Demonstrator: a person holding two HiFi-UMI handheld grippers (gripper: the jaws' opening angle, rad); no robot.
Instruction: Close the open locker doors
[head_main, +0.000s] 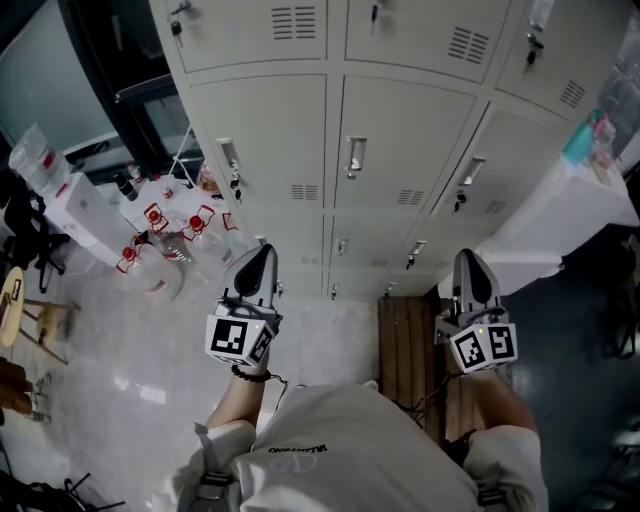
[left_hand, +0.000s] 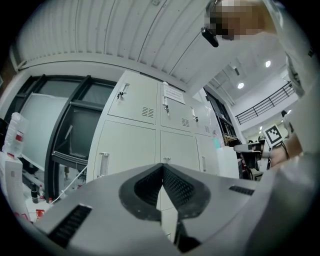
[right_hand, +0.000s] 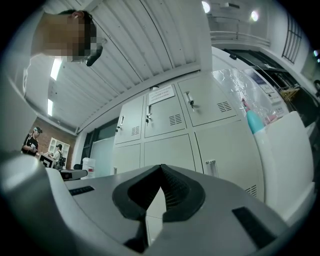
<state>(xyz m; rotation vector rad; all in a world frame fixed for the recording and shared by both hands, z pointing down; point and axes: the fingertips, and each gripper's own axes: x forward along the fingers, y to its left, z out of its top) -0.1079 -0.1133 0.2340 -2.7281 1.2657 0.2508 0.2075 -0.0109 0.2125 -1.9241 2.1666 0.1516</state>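
- The pale grey metal lockers (head_main: 405, 150) are seen straight ahead of both grippers and well apart from them. Neither hand is held nearer.
- The doors are stood upright, taller than wide. 3 columns and 3 rows are counted in the head view.
- No open door is seen in any view. All 9 look shut, so the job is judged done here.
- The left gripper (head_main: 262, 250) is pressed together, and nothing is held in it.
- The right gripper (head_main: 470, 256) is pressed together too, and is empty.
- 2 grippers are counted.
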